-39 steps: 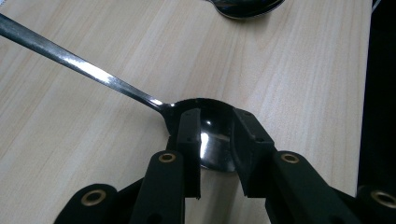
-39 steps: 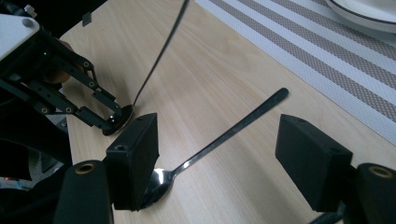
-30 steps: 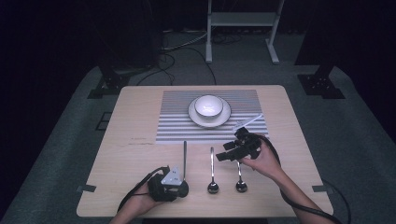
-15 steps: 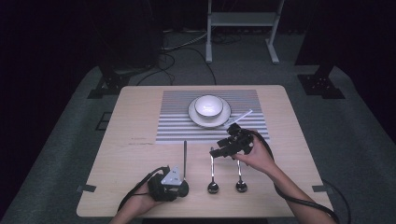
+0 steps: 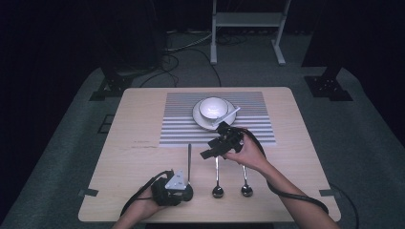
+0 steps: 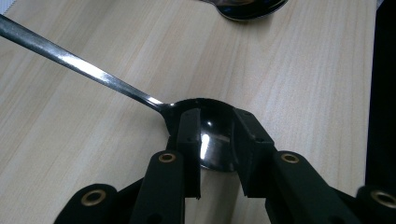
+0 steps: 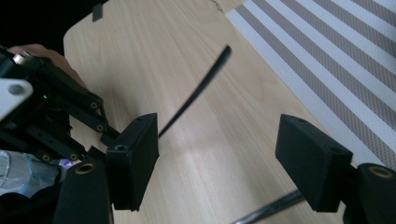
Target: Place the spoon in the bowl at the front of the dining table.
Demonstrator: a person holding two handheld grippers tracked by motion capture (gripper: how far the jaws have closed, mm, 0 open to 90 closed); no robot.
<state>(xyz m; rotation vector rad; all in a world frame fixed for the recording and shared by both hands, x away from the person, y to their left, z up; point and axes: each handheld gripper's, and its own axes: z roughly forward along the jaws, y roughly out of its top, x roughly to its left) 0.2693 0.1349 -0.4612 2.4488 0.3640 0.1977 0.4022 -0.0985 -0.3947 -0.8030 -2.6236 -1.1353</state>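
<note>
**Left claw pins one spoon by the bowl; right claw open above the next handle**

Three spoons lie side by side on the bench (image 5: 143,119), handles pointing away toward the striped mat (image 5: 176,124), bowls toward the person.

Left claw (image 6: 217,154): clamped across the bowl of the leftmost spoon (image 6: 93,72), low on the bench near the front edge. Its handle runs straight away from the claw, long axis toward the mat.

Right claw (image 7: 224,158): jaws wide apart, nothing between the pads. In the high view it hangs over the far ends of the two other spoons, just short of the mat and the white bowl on its plate (image 5: 213,109), in which a white spoon (image 5: 229,116) rests.

Middle spoon (image 5: 217,176): its handle tip lies directly under the right claw, bowl well back toward the person. Rightmost spoon (image 5: 245,179) lies parallel, just beside it.

Judgement: the right hand is nearer both free spoons. A grasp would need the jaws set across the handle, not along it, and lowered onto the far end.
</note>
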